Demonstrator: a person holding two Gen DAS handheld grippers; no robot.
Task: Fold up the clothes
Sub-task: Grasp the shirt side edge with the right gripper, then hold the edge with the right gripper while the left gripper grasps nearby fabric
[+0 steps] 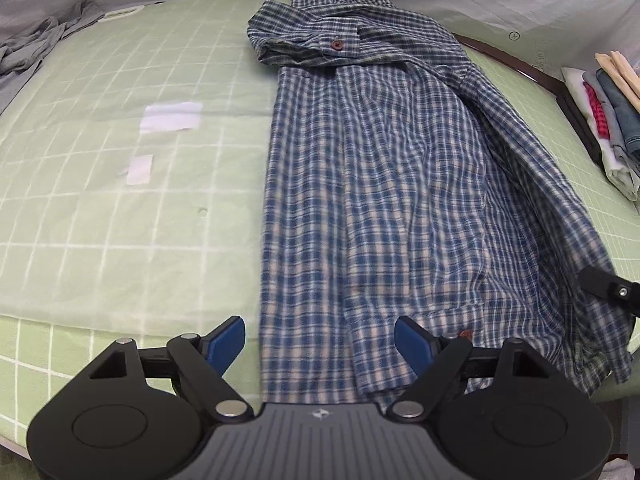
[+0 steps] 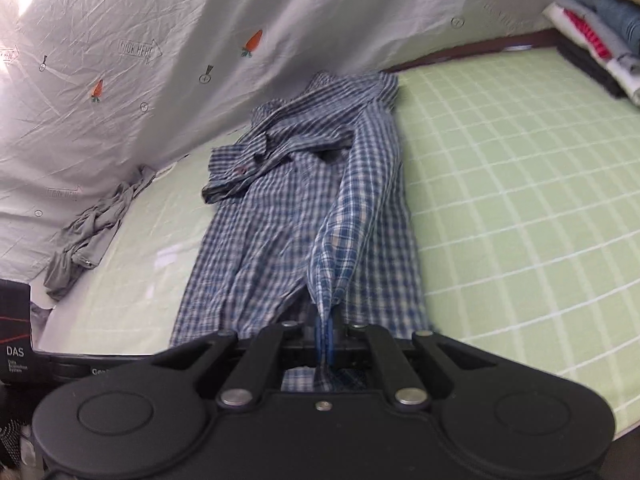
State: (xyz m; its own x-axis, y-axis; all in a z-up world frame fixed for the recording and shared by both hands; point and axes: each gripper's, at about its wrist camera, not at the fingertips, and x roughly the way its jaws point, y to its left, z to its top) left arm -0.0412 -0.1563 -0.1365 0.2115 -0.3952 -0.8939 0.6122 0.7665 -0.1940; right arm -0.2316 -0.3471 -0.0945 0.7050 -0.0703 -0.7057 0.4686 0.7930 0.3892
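The left gripper (image 1: 320, 340) hangs with fingers spread over the shirt (image 1: 372, 200) hem. The right gripper (image 2: 325, 338) pinches the shirt's lifted edge above the green sheet (image 2: 520, 200).

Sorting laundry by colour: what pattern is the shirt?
Blue and white plaid shirt; clearest in the left wrist view.

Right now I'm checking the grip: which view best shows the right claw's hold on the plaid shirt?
The right wrist view: the right claw is shut on the plaid shirt hem. The left wrist view catches only its tip at the edge.
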